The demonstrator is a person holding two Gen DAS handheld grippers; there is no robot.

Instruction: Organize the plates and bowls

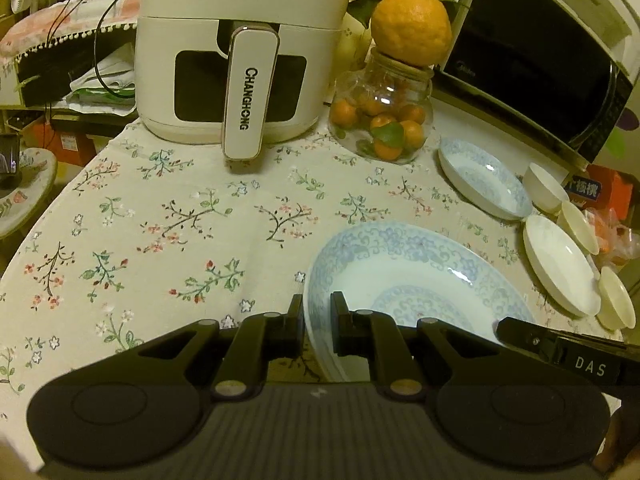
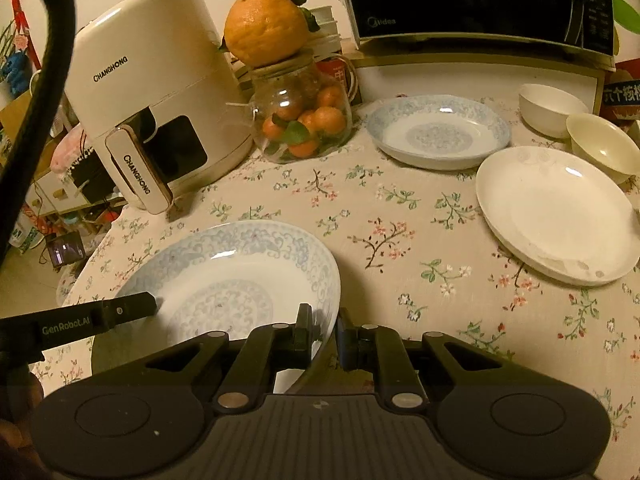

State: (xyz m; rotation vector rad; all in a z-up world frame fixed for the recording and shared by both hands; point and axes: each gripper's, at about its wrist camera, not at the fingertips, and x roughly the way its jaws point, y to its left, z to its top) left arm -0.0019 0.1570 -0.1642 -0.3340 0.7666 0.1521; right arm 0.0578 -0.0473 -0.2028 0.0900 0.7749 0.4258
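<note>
The near blue-patterned plate was gripped at opposite rims, raised and tilted above the floral tablecloth; the sound course, I judged, was to keep both grips level and carry it toward the second blue plate by the microwave, clear of the glass jar; the left gripper had its fingers closed narrowly on the plate's left rim; the right gripper was pinched likewise on the right rim; the white plate and bowls lay well apart
</note>
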